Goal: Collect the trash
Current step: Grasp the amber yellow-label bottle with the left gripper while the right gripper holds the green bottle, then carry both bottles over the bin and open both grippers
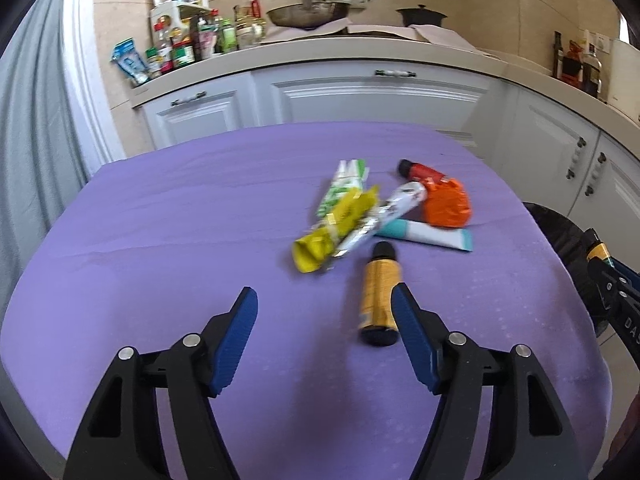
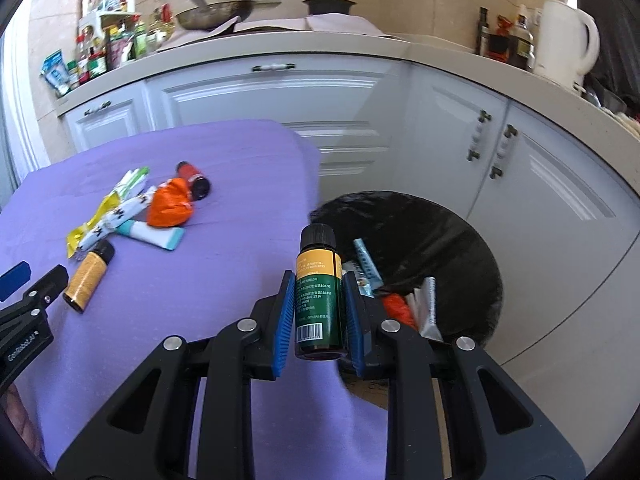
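Purple tablecloth point(image 1: 160, 240), orange wrapper point(image 1: 446, 208), yellow bottle point(image 1: 378, 292).

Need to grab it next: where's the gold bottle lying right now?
In the left wrist view the gold bottle lies on the purple table, just ahead of the open left tongs, against their right finger, nearer than the teal tube.

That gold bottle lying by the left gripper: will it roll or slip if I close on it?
The gold bottle lies on its side and looks round, so a nudge would likely roll it. The cloth may damp that. It looks rigid with a smooth label, so possibly slippery; the left gripper is open beside it.
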Tool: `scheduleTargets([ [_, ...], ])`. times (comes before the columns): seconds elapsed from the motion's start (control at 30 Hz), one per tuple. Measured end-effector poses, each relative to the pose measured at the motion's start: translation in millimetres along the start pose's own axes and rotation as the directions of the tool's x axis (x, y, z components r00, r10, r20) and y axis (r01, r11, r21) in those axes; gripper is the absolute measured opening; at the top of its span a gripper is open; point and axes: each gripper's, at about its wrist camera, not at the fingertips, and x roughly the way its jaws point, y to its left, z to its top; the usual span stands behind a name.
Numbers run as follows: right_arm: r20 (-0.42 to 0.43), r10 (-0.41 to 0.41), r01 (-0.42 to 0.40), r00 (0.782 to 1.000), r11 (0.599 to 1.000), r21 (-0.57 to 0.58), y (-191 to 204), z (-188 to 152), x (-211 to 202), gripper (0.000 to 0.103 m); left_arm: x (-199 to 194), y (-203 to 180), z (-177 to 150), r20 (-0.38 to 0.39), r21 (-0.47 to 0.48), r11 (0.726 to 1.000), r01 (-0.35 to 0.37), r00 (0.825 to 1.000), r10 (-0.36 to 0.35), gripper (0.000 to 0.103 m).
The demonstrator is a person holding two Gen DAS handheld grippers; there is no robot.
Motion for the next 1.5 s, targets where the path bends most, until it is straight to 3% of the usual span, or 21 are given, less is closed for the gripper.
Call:
scheduleTargets([
  [0.17, -0.002, 0.003, -0.002, 1.000, 1.000, 0.027, -15.6, -1.5, 2.4, 0.023, 17.7, -16.7, 2.0, -0.057, 0.043, 0.999, -0.002, 0.998, 0.004, 0.067],
  [0.23, -0.004, 0.005, -0.005, 1.000, 0.999, 0.036, -20.7, -2.2, 3.5, 0.023, 22.5, -19.2, 0.8, -0.085, 0.046, 0.999, 0.007, 0.996, -0.003, 0.061],
  [0.33, -0.007, 0.010, -0.009, 1.000, 0.999, 0.044, -25.6, -3.3, 5.2, 0.024, 30.9, -21.5, -1.0, -0.128, 0.055, 0.998, 0.032, 0.991, -0.024, 0.048],
  [0.4, -0.009, 0.012, -0.011, 1.000, 0.999, 0.046, -27.4, -4.0, 6.3, 0.024, 30.2, -21.2, -1.4, -0.127, 0.045, 0.998, 0.047, 0.991, -0.041, 0.032],
  [0.47, -0.010, 0.013, -0.012, 1.000, 0.999, 0.047, -27.8, -4.6, 6.6, 0.023, 29.4, -23.8, -2.7, -0.126, 0.053, 0.997, 0.060, 0.991, -0.053, 0.024],
  [0.77, 0.003, 0.007, -0.007, 1.000, 0.999, 0.049, -29.6, -4.5, 2.5, 0.023, 18.2, -29.9, -5.9, -0.085, 0.063, 0.997, 0.051, 0.995, -0.046, 0.024],
  [0.97, 0.024, -0.002, 0.001, 1.000, 0.998, 0.055, -32.7, -2.9, -3.9, 0.023, -6.3, -40.5, -5.2, 0.044, 0.109, 0.994, 0.017, 0.999, -0.022, 0.024],
  [1.2, 0.073, -0.033, 0.028, 0.997, 0.998, 0.064, -42.7, 6.0, -14.2, 0.023, -30.2, -60.0, 11.6, 0.174, 0.128, 0.990, 0.055, 0.982, -0.077, 0.024],
  [1.5, 0.135, -0.101, 0.089, 0.986, 0.992, 0.089, -68.7, 22.2, -22.0, 0.024, -33.7, -96.2, 35.1, 0.226, 0.165, 0.976, 0.142, 0.958, -0.178, 0.024],
])
